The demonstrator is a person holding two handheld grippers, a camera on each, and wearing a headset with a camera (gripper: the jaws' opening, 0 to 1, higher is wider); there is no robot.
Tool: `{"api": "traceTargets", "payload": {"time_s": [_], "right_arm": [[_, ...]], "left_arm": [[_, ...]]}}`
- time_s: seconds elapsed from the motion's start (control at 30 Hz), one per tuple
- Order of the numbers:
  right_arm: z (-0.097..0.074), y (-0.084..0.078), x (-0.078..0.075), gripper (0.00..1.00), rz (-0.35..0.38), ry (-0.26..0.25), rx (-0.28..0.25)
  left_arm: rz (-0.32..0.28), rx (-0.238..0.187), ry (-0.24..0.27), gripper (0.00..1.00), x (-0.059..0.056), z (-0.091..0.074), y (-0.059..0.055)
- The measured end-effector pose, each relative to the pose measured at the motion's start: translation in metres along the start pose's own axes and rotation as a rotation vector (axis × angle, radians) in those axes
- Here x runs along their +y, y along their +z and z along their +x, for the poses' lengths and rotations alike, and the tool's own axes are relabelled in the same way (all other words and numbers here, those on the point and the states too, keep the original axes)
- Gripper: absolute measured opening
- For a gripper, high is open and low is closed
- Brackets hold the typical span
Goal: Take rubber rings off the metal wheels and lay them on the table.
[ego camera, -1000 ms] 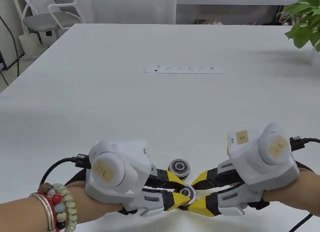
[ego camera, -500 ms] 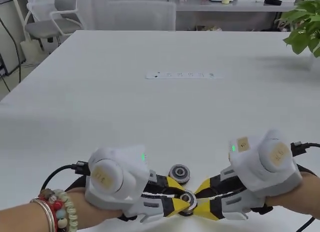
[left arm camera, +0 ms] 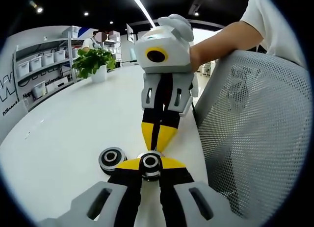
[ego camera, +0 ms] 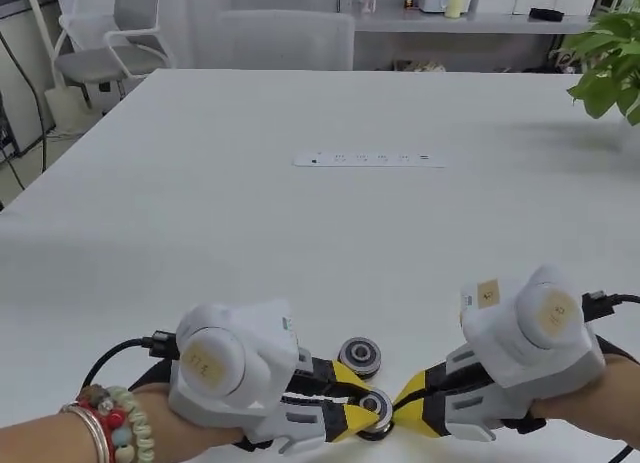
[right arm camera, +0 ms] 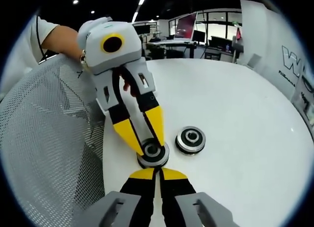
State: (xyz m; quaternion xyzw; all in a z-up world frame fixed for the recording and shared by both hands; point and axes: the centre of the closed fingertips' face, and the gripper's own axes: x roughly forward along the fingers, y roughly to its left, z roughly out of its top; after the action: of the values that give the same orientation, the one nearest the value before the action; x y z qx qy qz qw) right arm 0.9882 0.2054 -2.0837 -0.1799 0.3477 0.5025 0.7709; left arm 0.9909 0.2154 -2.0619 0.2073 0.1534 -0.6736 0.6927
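Observation:
A metal wheel with a black rubber ring (ego camera: 376,407) lies near the table's front edge between both grippers. My left gripper (ego camera: 366,413) is shut on this wheel (left arm camera: 150,164), one yellow tip on each side. My right gripper (ego camera: 399,404) comes from the opposite side. Its yellow tips (right arm camera: 157,172) are pressed together at the wheel's rim (right arm camera: 153,152), pinching the ring's edge. A second ringed wheel (ego camera: 358,355) lies flat just beyond, apart from both grippers; it is also in the gripper views (left arm camera: 112,158) (right arm camera: 191,139).
A white power strip (ego camera: 368,160) lies mid-table. A green plant (ego camera: 608,58) stands at the far right, and chairs (ego camera: 100,43) beyond the far left corner. A grey mesh chair back (left arm camera: 250,119) sits just behind the table's near edge.
My right gripper's jaws, spread a second ago, have come together at the wheel's rim. The head camera has tipped, so everything sits lower in the picture. The second wheel has not moved.

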Motion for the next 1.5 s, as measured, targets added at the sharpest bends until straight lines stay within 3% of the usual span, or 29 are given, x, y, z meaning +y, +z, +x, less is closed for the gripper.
{"api": "traceTargets", "payload": {"time_s": [0.03, 0.1, 0.17, 0.23, 0.37, 0.43, 0.53, 0.9, 1.4, 1.47, 1.5], "right_arm": [[0.000, -0.001, -0.001, 0.00, 0.048, -0.002, 0.002], [-0.001, 0.000, -0.004, 0.00, 0.267, -0.005, -0.005], [-0.004, 0.002, -0.011, 0.00, 0.390, 0.003, -0.038], [-0.006, 0.004, -0.012, 0.00, 0.435, 0.012, -0.064], [-0.006, 0.003, -0.011, 0.00, 0.476, 0.013, -0.054], [-0.006, 0.003, -0.010, 0.00, 0.542, 0.021, -0.051], [-0.007, 0.009, -0.008, 0.00, 0.590, 0.055, -0.098], [-0.009, 0.013, -0.005, 0.00, 0.665, 0.080, -0.121], [-0.008, 0.026, 0.008, 0.00, 0.646, 0.115, -0.153], [-0.012, 0.042, 0.016, 0.00, 0.641, 0.180, -0.222], [-0.014, 0.047, 0.014, 0.00, 0.652, 0.175, -0.240]], "left_arm": [[-0.001, 0.000, 0.000, 0.08, 0.000, 0.000, 0.000], [-0.002, 0.000, 0.001, 0.08, 0.001, 0.000, 0.000], [-0.002, -0.001, 0.003, 0.08, 0.002, 0.000, 0.000], [-0.003, 0.001, 0.007, 0.08, 0.003, 0.000, 0.000], [-0.004, 0.002, 0.007, 0.08, 0.003, 0.000, -0.001], [-0.005, 0.002, 0.007, 0.08, 0.003, 0.000, -0.001], [-0.005, 0.002, 0.007, 0.08, 0.003, 0.001, -0.001], [-0.015, -0.001, 0.007, 0.08, 0.003, 0.001, -0.001], [-0.013, -0.003, 0.007, 0.08, 0.003, 0.001, -0.001], [-0.012, -0.002, 0.007, 0.08, 0.003, 0.001, -0.001], [-0.012, -0.002, 0.008, 0.08, 0.003, 0.001, -0.001]]}}
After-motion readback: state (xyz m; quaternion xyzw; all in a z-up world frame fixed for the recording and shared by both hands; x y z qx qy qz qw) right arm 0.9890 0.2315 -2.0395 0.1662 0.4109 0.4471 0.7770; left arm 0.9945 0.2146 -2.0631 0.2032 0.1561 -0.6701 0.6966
